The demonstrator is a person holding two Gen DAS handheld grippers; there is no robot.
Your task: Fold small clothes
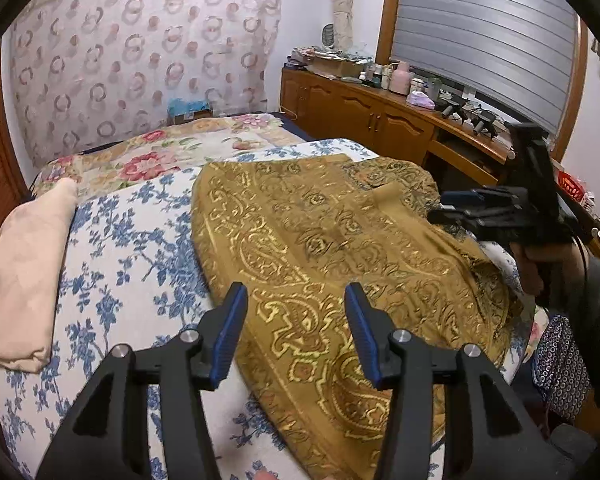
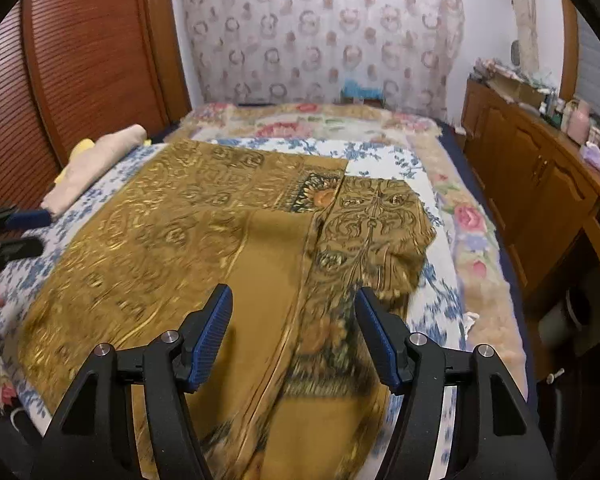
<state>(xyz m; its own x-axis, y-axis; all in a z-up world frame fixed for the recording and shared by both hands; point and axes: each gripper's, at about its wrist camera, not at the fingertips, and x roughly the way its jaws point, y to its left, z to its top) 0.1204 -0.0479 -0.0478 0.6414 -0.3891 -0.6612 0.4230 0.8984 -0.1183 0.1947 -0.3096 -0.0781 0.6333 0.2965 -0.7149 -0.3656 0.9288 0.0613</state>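
Gold garment (image 1: 320,240) lies spread on the bed (image 1: 132,240), over the blue-flower sheet, one side already lapped onto the middle (plain inner side showing in the right view (image 2: 268,264)). Left gripper (image 1: 296,312) hangs over the near left part of the cloth, fingers apart, nothing between them. Right gripper (image 2: 294,320) is over the lapped flap, fingers apart too, empty, not touching cloth as far as I can tell.

Step in hand, my read: reach for the next pair of grab points. To do it well, bring both down on edges at the same height of the garment, pinch only the top layer plus its fold, lift low, carry across evenly so the crease stays straight. The bunched right corner (image 2: 384,240) likely needs smoothing first. Folded beige piece (image 1: 28,272) lies well apart; keep clear of it.
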